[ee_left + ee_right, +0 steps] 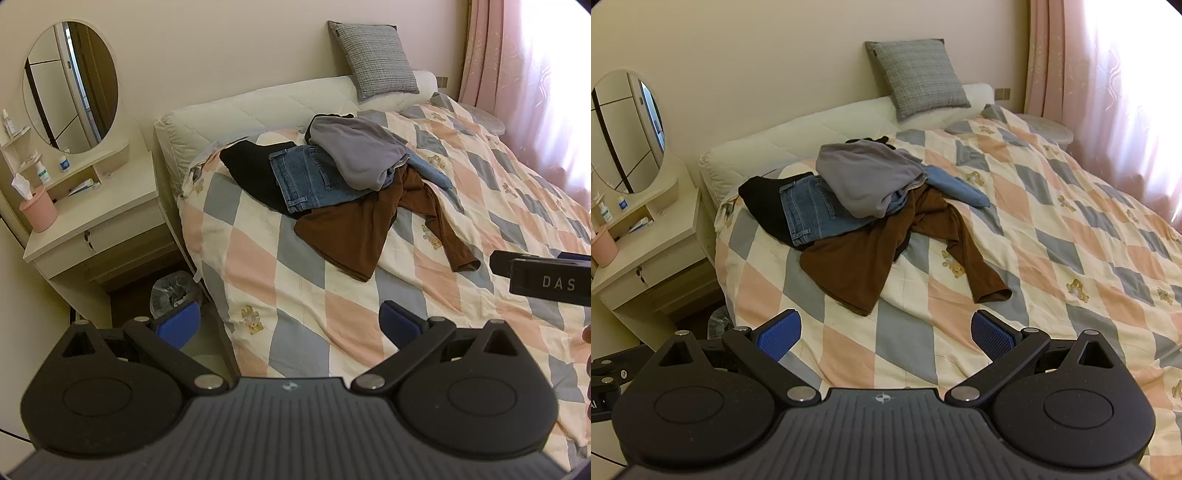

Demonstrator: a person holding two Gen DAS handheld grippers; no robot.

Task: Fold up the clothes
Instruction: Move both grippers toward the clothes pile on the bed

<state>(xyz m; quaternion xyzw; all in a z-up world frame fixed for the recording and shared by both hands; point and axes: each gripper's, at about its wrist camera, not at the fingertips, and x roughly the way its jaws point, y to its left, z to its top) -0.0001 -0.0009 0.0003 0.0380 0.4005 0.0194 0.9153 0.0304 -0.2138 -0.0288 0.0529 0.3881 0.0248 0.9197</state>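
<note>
Both grippers, left gripper (288, 326) and right gripper (886, 332), hover with jaws spread wide and empty over the bed (1052, 236), where the clothes (857, 210) lie heaped, none visibly folded.

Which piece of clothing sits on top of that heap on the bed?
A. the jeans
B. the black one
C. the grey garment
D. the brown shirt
C: the grey garment lies over the jeans and the brown shirt, with the black one at the bottom edge of the heap.
</note>
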